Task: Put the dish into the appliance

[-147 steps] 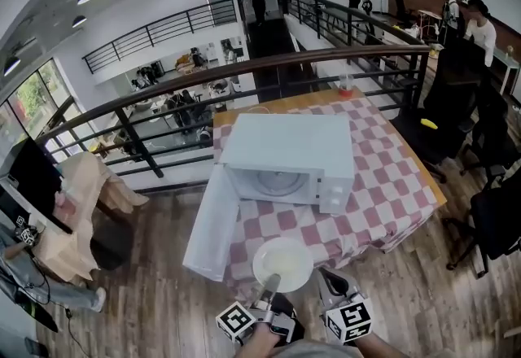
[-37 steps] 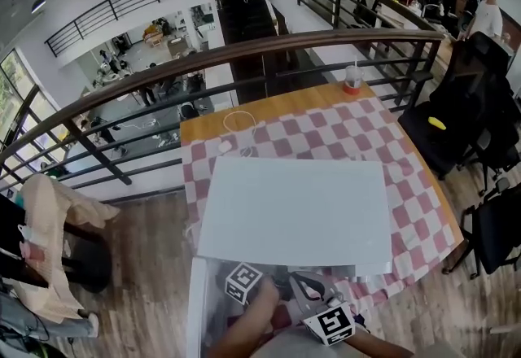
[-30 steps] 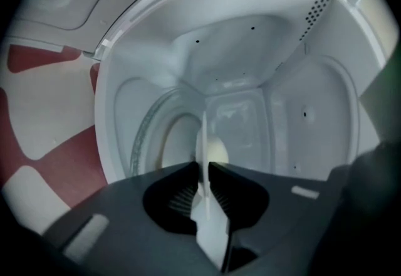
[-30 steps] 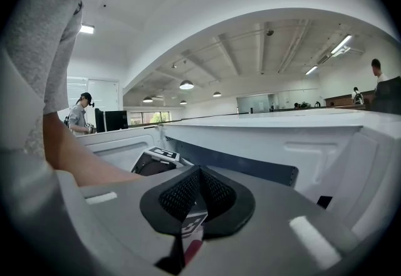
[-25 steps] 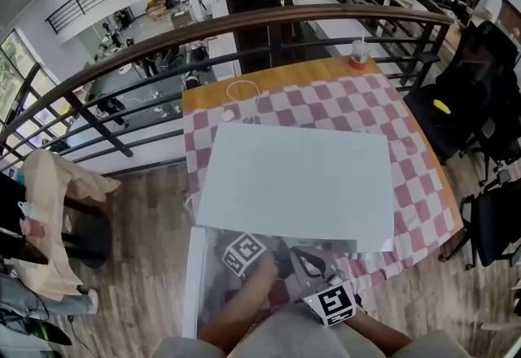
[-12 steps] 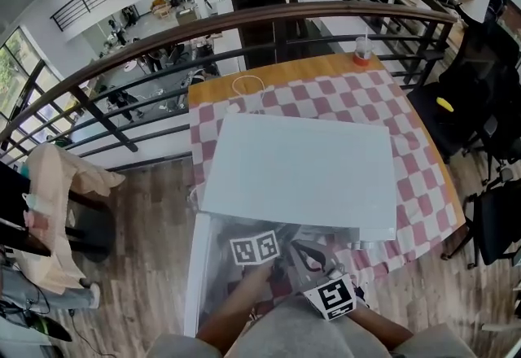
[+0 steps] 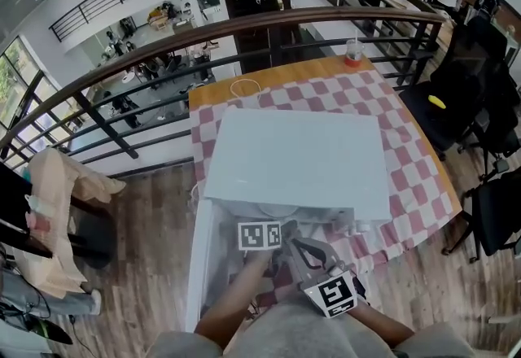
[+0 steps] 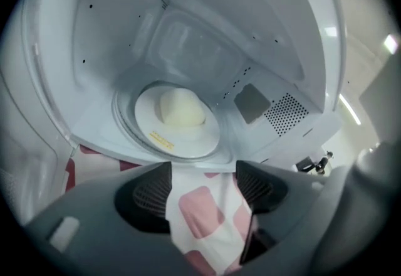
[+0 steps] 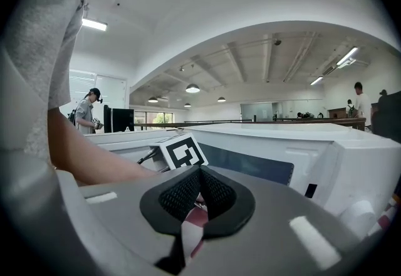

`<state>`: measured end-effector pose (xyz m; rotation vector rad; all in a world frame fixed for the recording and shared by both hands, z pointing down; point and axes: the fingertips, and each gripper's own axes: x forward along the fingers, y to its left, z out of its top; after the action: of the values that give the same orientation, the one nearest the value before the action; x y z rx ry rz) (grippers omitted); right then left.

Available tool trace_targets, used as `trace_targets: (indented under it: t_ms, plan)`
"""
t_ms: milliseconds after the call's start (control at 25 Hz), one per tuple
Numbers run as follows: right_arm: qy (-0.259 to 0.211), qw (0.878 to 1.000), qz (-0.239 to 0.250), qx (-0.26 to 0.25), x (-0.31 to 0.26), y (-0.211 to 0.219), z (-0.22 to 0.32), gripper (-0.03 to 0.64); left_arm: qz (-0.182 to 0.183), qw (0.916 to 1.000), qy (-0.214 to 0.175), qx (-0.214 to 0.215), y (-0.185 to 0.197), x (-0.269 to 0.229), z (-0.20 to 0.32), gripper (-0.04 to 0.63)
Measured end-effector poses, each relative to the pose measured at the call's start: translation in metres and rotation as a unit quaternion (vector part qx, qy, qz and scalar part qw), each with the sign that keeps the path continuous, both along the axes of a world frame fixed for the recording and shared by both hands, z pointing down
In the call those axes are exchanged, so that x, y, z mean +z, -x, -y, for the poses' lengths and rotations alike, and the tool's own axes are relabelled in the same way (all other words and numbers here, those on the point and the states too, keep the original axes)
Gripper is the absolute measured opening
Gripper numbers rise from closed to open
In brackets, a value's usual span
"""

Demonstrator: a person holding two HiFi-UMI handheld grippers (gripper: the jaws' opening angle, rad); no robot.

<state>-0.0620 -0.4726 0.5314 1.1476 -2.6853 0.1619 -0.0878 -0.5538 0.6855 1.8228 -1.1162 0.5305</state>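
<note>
The left claw [image 7: 280,228] points forward and down at the end of a bare left forearm [image 7: 232,303]. Its jaws stand wide apart (they have just been opening), with nothing between the pads [image 8: 145,196]. The right claw [image 7: 293,246] lies just beside it, nearly level, its jaws together and empty.

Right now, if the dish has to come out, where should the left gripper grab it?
The near rim of the dish, coming straight in through the microwave opening: it lies flat on the turntable, a mound fills its middle, and walls close the other sides.
</note>
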Motion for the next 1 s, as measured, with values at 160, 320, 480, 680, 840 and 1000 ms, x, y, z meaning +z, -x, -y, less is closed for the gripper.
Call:
trace_targets:
  t_ms: [160,320,480,680,840,1000]
  plan:
    - [-0.013,1.000,-0.005,0.010,-0.005,-0.007,-0.017,0.000,-0.009,0.9996,-0.021,-0.016,0.002,-0.010,-0.014,0.325]
    - [-0.023,0.999,0.000,0.027,-0.012,-0.010,-0.035,0.000,-0.016,0.9973,-0.063,-0.034,0.010,-0.029,-0.040,0.325]
    - [-0.031,0.998,0.010,0.049,-0.019,-0.019,-0.050,0.000,-0.001,0.9924,-0.115,-0.042,0.019,-0.052,-0.073,0.324]
    - [-0.028,0.997,0.018,0.067,-0.021,-0.030,-0.075,0.000,0.035,0.9755,-0.209,-0.060,0.024,-0.092,-0.116,0.302]
    - [-0.025,0.997,0.025,0.072,-0.023,-0.032,-0.099,0.000,0.031,0.9644,-0.252,-0.073,0.020,-0.121,-0.153,0.270]
    - [-0.020,0.996,0.037,0.073,-0.024,-0.033,-0.121,0.000,0.050,0.9516,-0.293,-0.076,0.016,-0.143,-0.183,0.178]
